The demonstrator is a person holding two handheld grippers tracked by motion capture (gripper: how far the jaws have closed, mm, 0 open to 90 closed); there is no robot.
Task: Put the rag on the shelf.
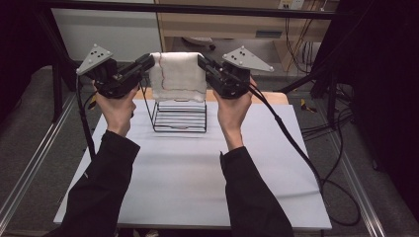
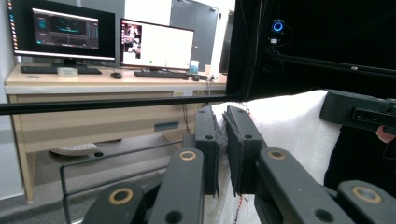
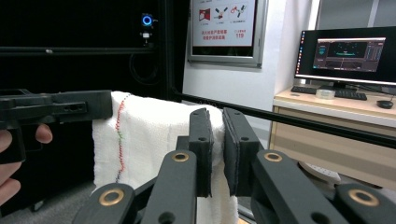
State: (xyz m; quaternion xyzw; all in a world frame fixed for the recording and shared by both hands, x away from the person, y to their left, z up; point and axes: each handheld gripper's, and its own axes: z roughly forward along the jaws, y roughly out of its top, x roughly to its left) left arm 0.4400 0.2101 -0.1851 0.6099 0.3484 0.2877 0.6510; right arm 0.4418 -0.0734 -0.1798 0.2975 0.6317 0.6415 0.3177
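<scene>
White woven cloth with red stitching [image 1: 178, 76] held taut above the black wire rack [image 1: 180, 116]
Left gripper [image 1: 146, 63] and right gripper [image 1: 203, 62] each pinch an upper corner; soft fabric hangs folded, rectangular.

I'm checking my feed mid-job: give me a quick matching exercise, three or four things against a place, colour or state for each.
Things:
1. towel
2. wire rack
3. left gripper
4. table

Descriptions:
A. black, standing on the table below the cloth
B. shut on the cloth's top left corner
C. white with a red stitched line, hanging in the air
D. pale, flat surface under everything

Pairs: 1-C, 2-A, 3-B, 4-D. The right gripper is shut on the towel's other top corner.
</scene>
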